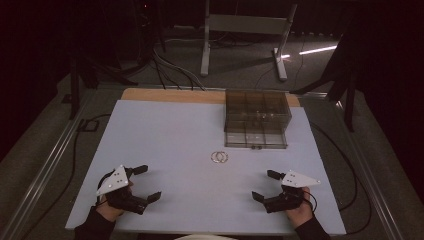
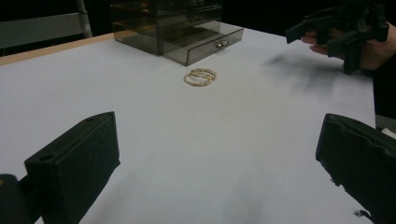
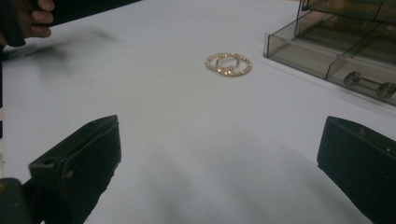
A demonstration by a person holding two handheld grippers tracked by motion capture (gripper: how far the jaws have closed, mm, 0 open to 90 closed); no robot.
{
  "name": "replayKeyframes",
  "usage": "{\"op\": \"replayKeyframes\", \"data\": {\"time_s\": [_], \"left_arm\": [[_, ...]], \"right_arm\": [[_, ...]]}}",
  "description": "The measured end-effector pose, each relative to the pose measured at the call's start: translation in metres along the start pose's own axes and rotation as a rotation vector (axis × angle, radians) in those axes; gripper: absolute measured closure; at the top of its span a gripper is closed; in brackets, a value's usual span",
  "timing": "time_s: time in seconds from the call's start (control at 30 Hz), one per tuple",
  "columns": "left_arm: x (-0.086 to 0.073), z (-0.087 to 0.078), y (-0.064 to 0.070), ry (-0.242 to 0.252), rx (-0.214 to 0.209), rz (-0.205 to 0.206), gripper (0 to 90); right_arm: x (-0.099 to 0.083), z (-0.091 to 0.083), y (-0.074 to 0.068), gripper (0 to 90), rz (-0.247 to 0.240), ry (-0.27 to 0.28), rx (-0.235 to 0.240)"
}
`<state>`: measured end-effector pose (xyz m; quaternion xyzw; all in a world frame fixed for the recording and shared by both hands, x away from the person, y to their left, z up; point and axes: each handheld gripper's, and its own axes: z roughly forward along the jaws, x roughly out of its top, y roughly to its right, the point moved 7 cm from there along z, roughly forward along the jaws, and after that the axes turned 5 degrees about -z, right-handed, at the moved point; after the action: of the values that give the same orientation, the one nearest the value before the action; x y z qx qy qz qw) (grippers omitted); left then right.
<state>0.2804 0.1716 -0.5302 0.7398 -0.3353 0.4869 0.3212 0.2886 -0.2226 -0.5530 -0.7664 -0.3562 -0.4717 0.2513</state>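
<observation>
Two gold rings [image 1: 219,157] lie overlapping on the white table top, just in front of a smoky clear drawer box [image 1: 256,118] whose bottom drawer [image 1: 255,140] is pulled out. From the left gripper view the rings [image 2: 200,76] sit ahead, with the drawer [image 2: 205,45] behind them. They appear again as rings [image 3: 228,64] in the right gripper view, left of the drawer [image 3: 336,53]. My left gripper [image 1: 148,183] rests near the front left, open and empty. My right gripper [image 1: 265,185] is at the front right, also open and empty.
The white table top [image 1: 170,135] ends in a wooden strip [image 1: 170,95] at the back. Cables run along the floor on both sides. A grey metal stand [image 1: 245,30] rises behind the table.
</observation>
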Motion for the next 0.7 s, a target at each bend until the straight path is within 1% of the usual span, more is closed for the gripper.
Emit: {"op": "replayKeyframes", "data": {"time_s": [0.1,0.13,0.27,0.47,0.5,0.6,0.63,0.7], "left_arm": [[-0.001,0.0,0.0,-0.006,0.0,0.0,0.6],[-0.001,0.001,0.0,-0.007,0.0,0.001,0.6],[0.0,0.002,0.0,-0.006,0.0,0.0,0.6],[0.0,0.002,0.001,-0.004,-0.008,-0.003,0.6],[0.0,0.002,0.001,-0.006,-0.009,0.001,0.6],[0.0,0.003,0.002,-0.007,-0.011,0.0,0.6],[0.0,0.003,0.003,-0.008,-0.011,0.0,0.6],[0.001,0.003,0.004,0.0,-0.014,-0.001,0.6]], "right_arm": [[0.0,0.0,0.0,0.0,0.001,-0.002,-0.001],[0.0,0.0,-0.001,0.0,0.002,-0.009,0.007],[0.001,0.001,-0.002,0.0,0.001,-0.009,0.006],[0.002,0.002,-0.005,0.0,0.0,-0.029,0.003],[0.003,0.002,-0.005,0.0,0.004,-0.032,0.011],[0.006,0.002,-0.007,0.0,-0.004,-0.039,0.003],[0.009,0.001,-0.008,0.0,0.003,-0.032,0.001],[0.013,-0.001,-0.008,0.0,0.004,-0.024,-0.006]]}}
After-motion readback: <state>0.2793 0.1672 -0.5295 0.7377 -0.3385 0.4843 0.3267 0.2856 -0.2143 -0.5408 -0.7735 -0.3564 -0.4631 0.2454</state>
